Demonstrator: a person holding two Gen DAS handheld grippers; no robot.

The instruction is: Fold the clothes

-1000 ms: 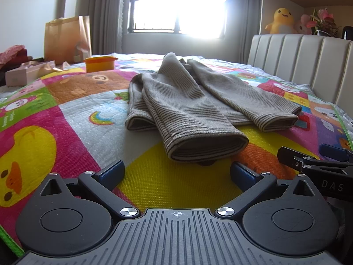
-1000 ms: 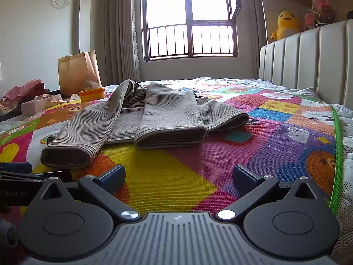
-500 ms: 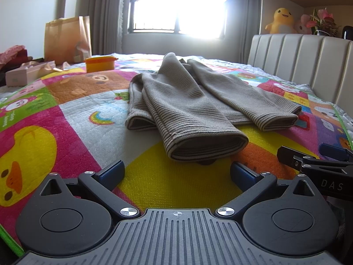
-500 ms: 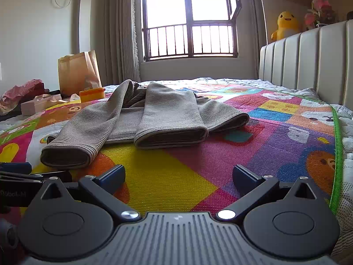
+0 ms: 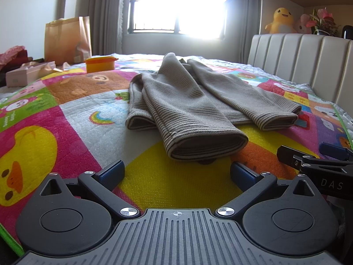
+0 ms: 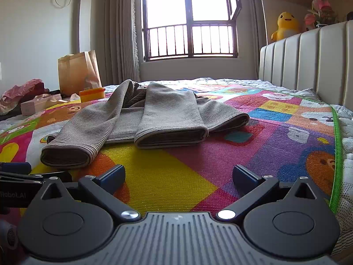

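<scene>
A bright cartoon-print quilted mat (image 5: 72, 110) carries the grey-brown ribbed knit garment (image 5: 187, 110), its length running away toward the window. The left gripper (image 5: 176, 172) faces the nearest cuff; the right gripper (image 6: 178, 174) sits beside it. Both jaws gape wide, empty.

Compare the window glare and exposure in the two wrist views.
Left wrist view: the window is blown out white, its bars mostly lost. Right wrist view: the window is evenly exposed, its railing clear. The grey ribbed knit garment stays sharp in both.
</scene>
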